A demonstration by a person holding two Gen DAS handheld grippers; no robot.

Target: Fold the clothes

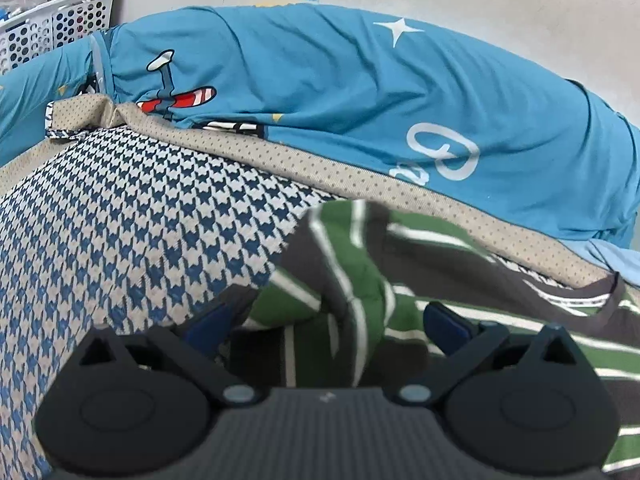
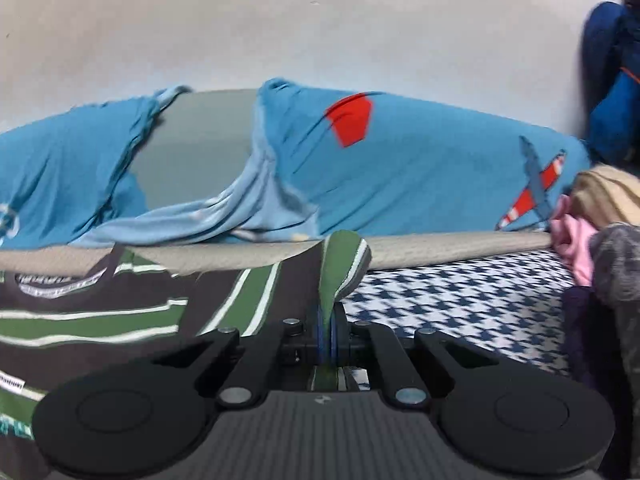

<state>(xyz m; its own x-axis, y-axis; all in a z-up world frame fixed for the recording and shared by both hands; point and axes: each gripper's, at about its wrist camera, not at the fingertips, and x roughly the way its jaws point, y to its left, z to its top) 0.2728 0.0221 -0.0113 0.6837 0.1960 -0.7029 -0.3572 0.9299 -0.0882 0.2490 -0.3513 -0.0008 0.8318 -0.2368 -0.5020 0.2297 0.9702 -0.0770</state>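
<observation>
Your right gripper [image 2: 328,336] is clamped on a fold of the striped shirt [image 2: 120,320], which lies on the houndstooth cloth [image 2: 460,300]; your left gripper [image 1: 324,320] stands apart, straddling bunched fabric. Pull unevenly and the pinched fold could slip (thin bite). The blue garment [image 2: 420,168] crowds twelve o'clock, a clothes pile [image 2: 608,248] three; there is open room at nine in the left view.

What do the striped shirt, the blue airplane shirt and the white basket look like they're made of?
Striped shirt: soft matte knit, probably cotton jersey; it bunches limply. Blue airplane shirt: thin stretchy jersey, fine wrinkles, with printed graphics. White basket: rigid moulded plastic, judging by its perforated walls.
</observation>
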